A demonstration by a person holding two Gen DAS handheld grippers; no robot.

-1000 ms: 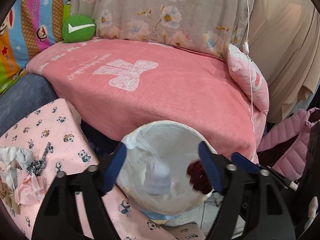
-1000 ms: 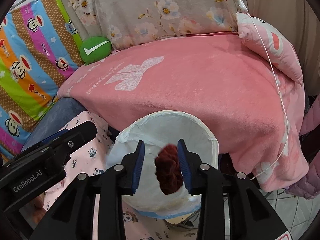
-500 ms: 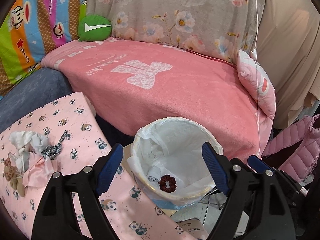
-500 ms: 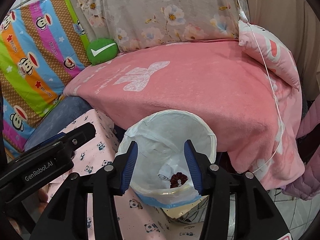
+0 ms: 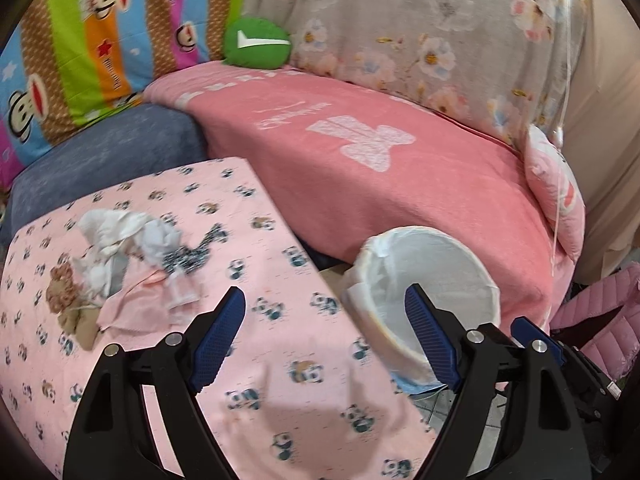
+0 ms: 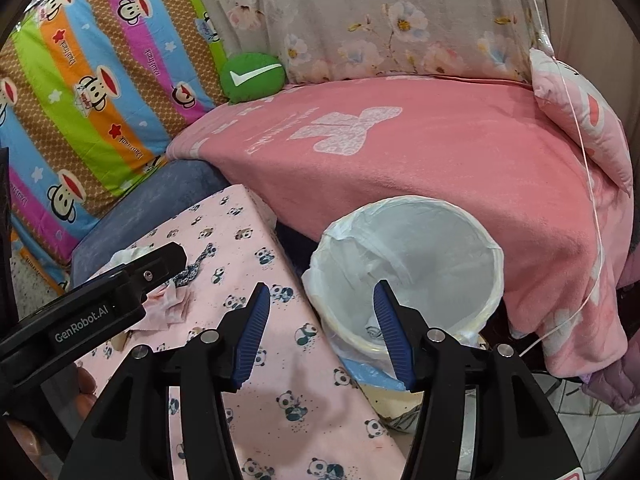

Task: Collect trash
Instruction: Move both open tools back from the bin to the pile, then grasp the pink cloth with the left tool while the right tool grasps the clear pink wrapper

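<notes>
A white-lined trash bin (image 5: 448, 280) (image 6: 424, 264) stands on the floor between the pink panda-print table (image 5: 280, 360) (image 6: 280, 360) and the sofa. A pile of trash (image 5: 128, 268), with crumpled white tissues, a pink paper, a brown scrap and a dark patterned piece, lies on the table's left part. My left gripper (image 5: 324, 336) is open and empty above the table, right of the pile. My right gripper (image 6: 320, 332) is open and empty, over the table edge beside the bin. The left gripper's body (image 6: 92, 304) hides much of the pile in the right wrist view.
A pink blanket (image 5: 380, 168) covers the sofa behind the bin. A green round cushion (image 5: 256, 42), a striped monkey-print pillow (image 6: 92, 80) and a pink pillow (image 5: 556, 196) lie on it. A pink padded jacket (image 5: 600, 328) hangs at the right. A thin cord (image 6: 576, 120) dangles.
The right gripper opened and dropped the dark red scrunchie into the bin. Both grippers have since drawn back and swung left, toward the table and the trash pile.
</notes>
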